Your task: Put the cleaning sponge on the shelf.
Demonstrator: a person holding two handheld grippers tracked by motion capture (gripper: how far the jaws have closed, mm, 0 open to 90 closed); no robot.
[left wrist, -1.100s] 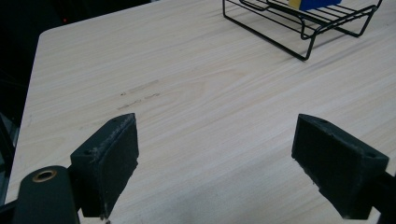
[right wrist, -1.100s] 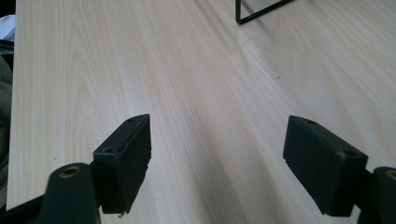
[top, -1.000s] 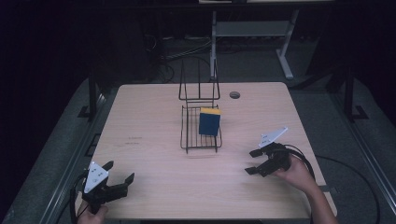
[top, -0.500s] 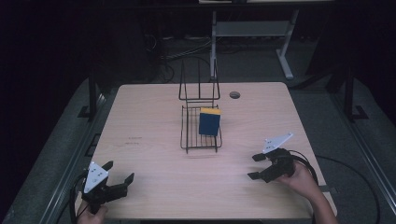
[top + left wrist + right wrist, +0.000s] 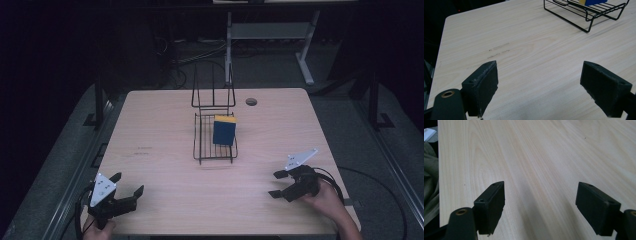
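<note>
My right gripper (image 5: 281,184) sits at the near right of the table (image 5: 165,130), jaws spread wide, nothing between them. In the right gripper view both black pads (image 5: 491,205) stand well apart over bare wood grain. My right hand (image 5: 327,200) grips it from behind, and its cable loops off the near right edge. The grey plate on top tilts up toward the far side.

My left gripper (image 5: 129,189) is at the near left corner, jaws also wide and empty. In the left gripper view its pads (image 5: 482,85) frame plain tabletop, with a faint scuff mark (image 5: 499,48) on the wood just beyond them. My left hand (image 5: 97,227) holds it low at the table's near edge.

Out past both grippers, mid-table, is a black wire rack (image 5: 202,145), well apart from either gripper. Its flat tray part lies on the table and an upright wire back rises at its far end. A blue sponge with a yellow top (image 5: 224,131) stands on edge in the tray, toward its right side. In the left gripper view the rack's near corner (image 5: 584,18) shows at the far right, with a bit of the blue sponge above it.

A small dark round cap (image 5: 251,101) lies on the table far right of the rack, near the far edge.
</note>
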